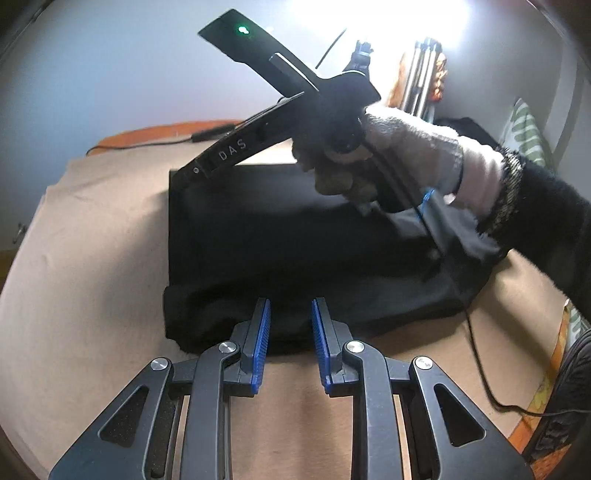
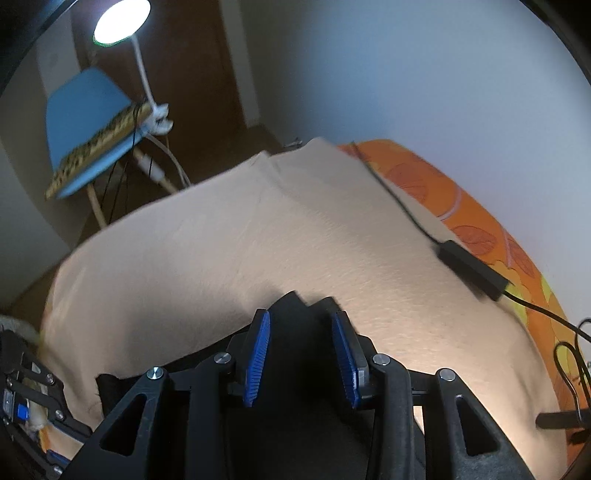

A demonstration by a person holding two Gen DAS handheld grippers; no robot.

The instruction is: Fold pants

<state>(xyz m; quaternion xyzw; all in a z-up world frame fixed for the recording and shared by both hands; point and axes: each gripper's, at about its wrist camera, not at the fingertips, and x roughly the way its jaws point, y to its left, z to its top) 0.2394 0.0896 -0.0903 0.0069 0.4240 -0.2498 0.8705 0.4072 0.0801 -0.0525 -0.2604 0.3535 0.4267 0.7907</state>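
Just beyond left tool (image 1: 291,314), pants (image 1: 295,240)

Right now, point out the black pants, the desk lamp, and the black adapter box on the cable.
black pants (image 1: 280,236), left wrist view, flat middle of the folded fabric
desk lamp (image 2: 122,18), right wrist view, lit head
black adapter box (image 2: 471,269), right wrist view, its top face

The pants (image 1: 295,240) at the centre of the left wrist view are plain black, lying on a beige sheet (image 1: 92,258). Both tongs (image 1: 290,332) (image 2: 301,354) are black with blue ribbed pads. At right in the right wrist view, a bedcover (image 2: 480,229) is orange with a leaf pattern. The chair (image 2: 88,122) at upper left is light blue.
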